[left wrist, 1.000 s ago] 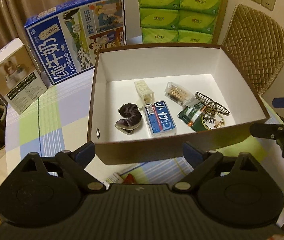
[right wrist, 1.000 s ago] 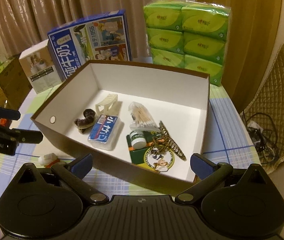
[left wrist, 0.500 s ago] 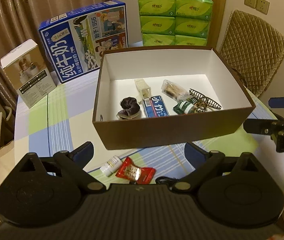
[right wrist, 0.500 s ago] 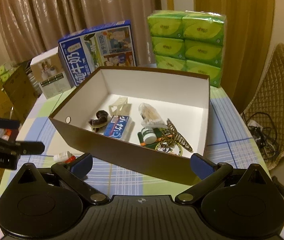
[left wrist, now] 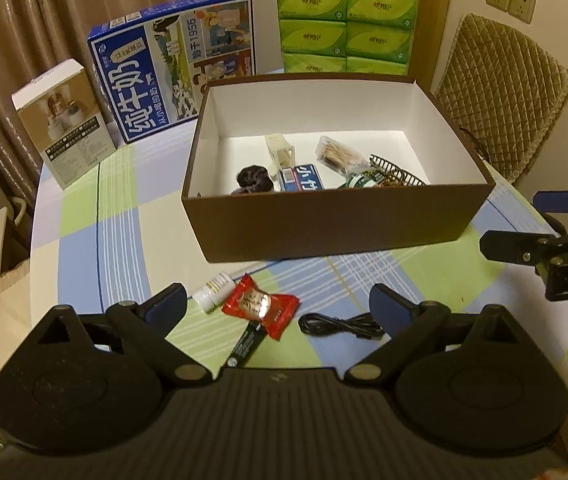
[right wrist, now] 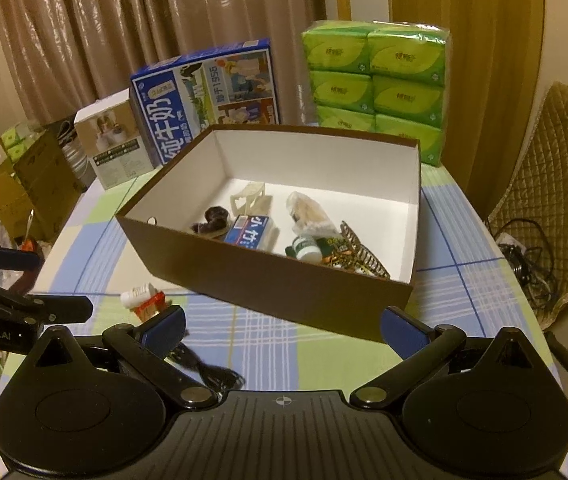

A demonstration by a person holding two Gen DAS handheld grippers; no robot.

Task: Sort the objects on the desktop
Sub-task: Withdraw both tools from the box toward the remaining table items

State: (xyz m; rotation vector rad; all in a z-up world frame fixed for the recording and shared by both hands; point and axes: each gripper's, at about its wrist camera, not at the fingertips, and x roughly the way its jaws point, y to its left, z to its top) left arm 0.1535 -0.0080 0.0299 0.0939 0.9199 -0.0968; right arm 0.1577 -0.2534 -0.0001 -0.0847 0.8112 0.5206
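The left gripper (left wrist: 276, 308) stood spread wide and empty low in its frame, blue pads apart, and between its fingers on the checked cloth (left wrist: 84, 240) lay the loose things: a small white bottle (left wrist: 213, 292) on its side just beside the left pad, a crinkly red foil wrapper (left wrist: 261, 307) touching a flat black sachet (left wrist: 246, 346) beneath it, and a coiled black cable (left wrist: 340, 325) just beside the right pad. Above them, mid-frame, sat the box (left wrist: 336, 220), brown card outside and white within, open-topped, well clear of the fingers. In it lay a dark velvety scrunchie (left wrist: 253, 178), a blue pack (left wrist: 301, 179), a cream plastic clip (left wrist: 280, 150), a clear bag of cotton swabs (left wrist: 338, 156), a green-labelled bottle (left wrist: 360, 181) and a toothed bronze hair claw (left wrist: 396, 174). The right gripper (right wrist: 282, 326) was likewise spread and empty at the bottom of its frame, the box's near corner between its pads; the cable showed under its left finger. At the upper left stood a glossy blue carton (left wrist: 172, 64) and a small white carton (left wrist: 64, 120); green tissue packs (left wrist: 346, 24) were stacked at the top centre, and a quilted chair back (left wrist: 504, 92) at the upper right.
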